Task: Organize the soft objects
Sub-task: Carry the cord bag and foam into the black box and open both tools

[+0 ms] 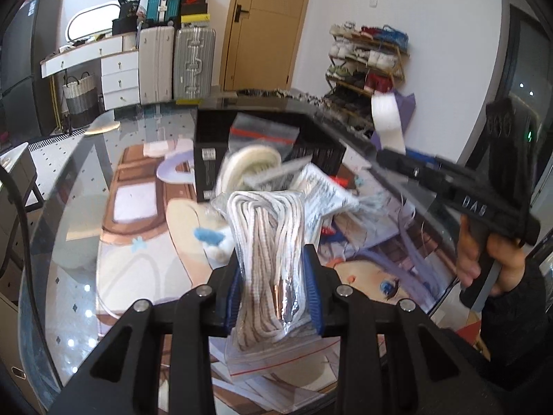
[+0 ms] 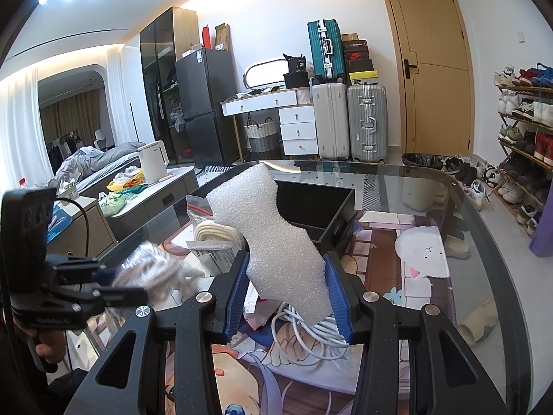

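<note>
**Inspector:** Report the left gripper (image 1: 274, 287).

**Assistant:** Its jaws are clamped on a clear bag of white cord (image 1: 266, 242), gripped low so the bundle stands upright between the blue pads, off the tabletop (image 1: 69, 242). I judge the grip is set that way to carry the bag clear of the pile of bagged items (image 1: 304, 186) toward the black box (image 1: 221, 131) beyond.

**Inspector:** And the right gripper (image 2: 287, 294)?

**Assistant:** Jaws narrowed onto a white foam sheet (image 2: 273, 238), which rises tilted toward the box; loose white cable (image 2: 311, 335) lies on the tabletop beneath it.

**Inspector:** What does each view add?

**Assistant:** The right wrist view shows the box is open-topped and appears empty, and the left gripper only as a blur. The left wrist view shows the hand (image 1: 484, 256) on the right gripper's handle and the bag's red seal strip.
</note>
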{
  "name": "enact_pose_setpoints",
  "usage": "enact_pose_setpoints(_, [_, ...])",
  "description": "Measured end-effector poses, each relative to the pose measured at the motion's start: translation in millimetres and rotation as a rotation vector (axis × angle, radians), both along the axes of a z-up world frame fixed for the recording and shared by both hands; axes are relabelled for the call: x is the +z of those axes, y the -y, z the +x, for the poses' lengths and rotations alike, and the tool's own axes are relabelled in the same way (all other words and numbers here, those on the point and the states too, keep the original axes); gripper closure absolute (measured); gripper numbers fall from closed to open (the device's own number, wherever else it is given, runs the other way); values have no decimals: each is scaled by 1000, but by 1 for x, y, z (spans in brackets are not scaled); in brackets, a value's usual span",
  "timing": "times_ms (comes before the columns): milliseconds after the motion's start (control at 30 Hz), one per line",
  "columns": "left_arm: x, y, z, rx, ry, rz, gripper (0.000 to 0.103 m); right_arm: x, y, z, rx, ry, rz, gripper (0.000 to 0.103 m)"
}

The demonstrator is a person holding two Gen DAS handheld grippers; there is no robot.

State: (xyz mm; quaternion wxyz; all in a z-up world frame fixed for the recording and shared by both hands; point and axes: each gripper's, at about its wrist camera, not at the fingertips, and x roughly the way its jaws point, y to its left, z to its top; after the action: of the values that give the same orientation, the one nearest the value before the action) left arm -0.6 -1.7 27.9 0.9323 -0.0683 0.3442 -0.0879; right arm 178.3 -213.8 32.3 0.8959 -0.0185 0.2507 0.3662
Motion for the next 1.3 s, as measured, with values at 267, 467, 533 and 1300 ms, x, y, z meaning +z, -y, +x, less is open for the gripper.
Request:
enact_pose_setpoints(267, [20,-9,5,36,62,28,73,3,0,1,-1,-11,5,59])
enact_pose_setpoints(467, [36,-14,18,54,109,43,73,10,-5,5,5,-21,22,59])
enact_pose_setpoints(533, [41,-17,24,59,124,41,72,13,-7,7,10,-25,34,59])
enact_pose_setpoints(1300, [60,-39,96,140,221,17,72,37,-38,52,29,-47,109,59])
